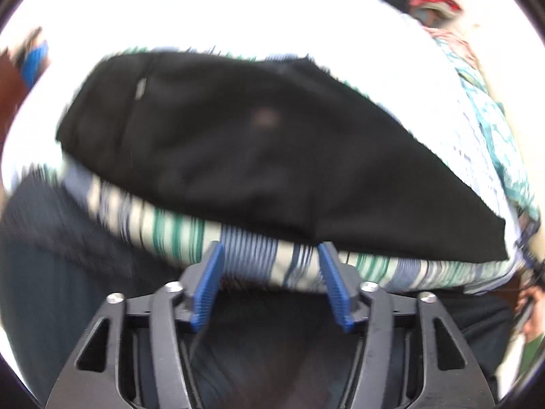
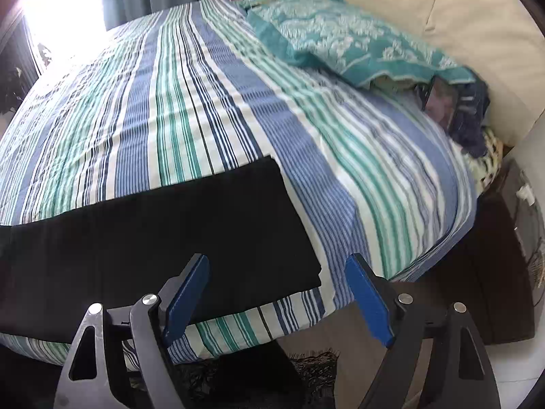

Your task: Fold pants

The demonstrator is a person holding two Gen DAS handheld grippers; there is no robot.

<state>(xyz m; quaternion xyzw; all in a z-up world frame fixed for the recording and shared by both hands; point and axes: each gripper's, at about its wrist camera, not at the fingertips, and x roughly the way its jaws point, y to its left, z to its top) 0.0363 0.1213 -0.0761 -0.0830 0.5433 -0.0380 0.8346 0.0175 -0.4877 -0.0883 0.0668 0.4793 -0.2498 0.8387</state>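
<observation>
Black pants (image 1: 259, 150) lie flat on a striped bed, near its front edge. In the right wrist view their right end (image 2: 163, 238) reaches toward the bed's lower right corner. My left gripper (image 1: 270, 248) is open and empty, its blue fingertips at the bed's front edge just below the pants. My right gripper (image 2: 277, 262) is open and empty, hovering over the right end of the pants and the bed edge. The left wrist view is motion-blurred.
The bed sheet (image 2: 190, 102) has blue, green and white stripes. A teal patterned blanket (image 2: 340, 41) lies at the far right by a cream headboard (image 2: 477, 27). A phone (image 2: 441, 105) rests near it. A dark rug (image 2: 259, 375) is on the floor below.
</observation>
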